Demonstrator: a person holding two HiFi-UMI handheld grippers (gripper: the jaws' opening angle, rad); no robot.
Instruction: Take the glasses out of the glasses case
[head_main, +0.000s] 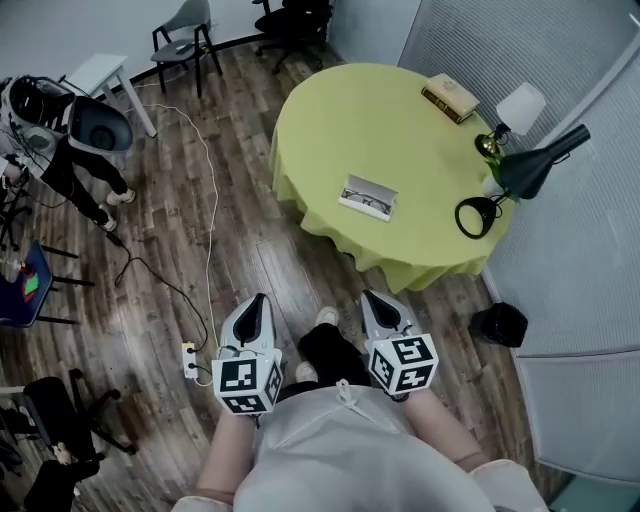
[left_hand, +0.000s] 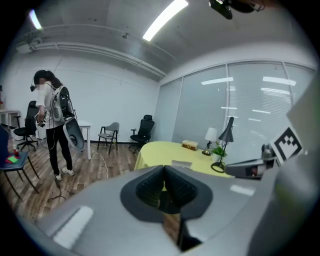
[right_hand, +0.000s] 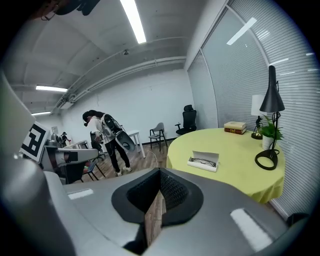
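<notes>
An open white glasses case (head_main: 367, 197) lies near the front edge of the round yellow-green table (head_main: 390, 120), with the dark-framed glasses (head_main: 372, 201) inside it. In the right gripper view the case (right_hand: 203, 162) is ahead and a little to the right, with the glasses (right_hand: 205, 161) showing in it. It is small and far in the left gripper view, case (left_hand: 181, 163). My left gripper (head_main: 258, 303) and right gripper (head_main: 378, 300) are held low over the wooden floor, well short of the table. Both are shut with nothing between their jaws.
On the table's far side are a book (head_main: 450, 97), a white lamp (head_main: 517, 110), a black desk lamp (head_main: 520, 175) and a small plant (right_hand: 272, 132). A black bin (head_main: 500, 323) stands beside the table. A person (head_main: 70, 140), chairs (head_main: 185, 35) and a power strip with cable (head_main: 190, 360) are at left.
</notes>
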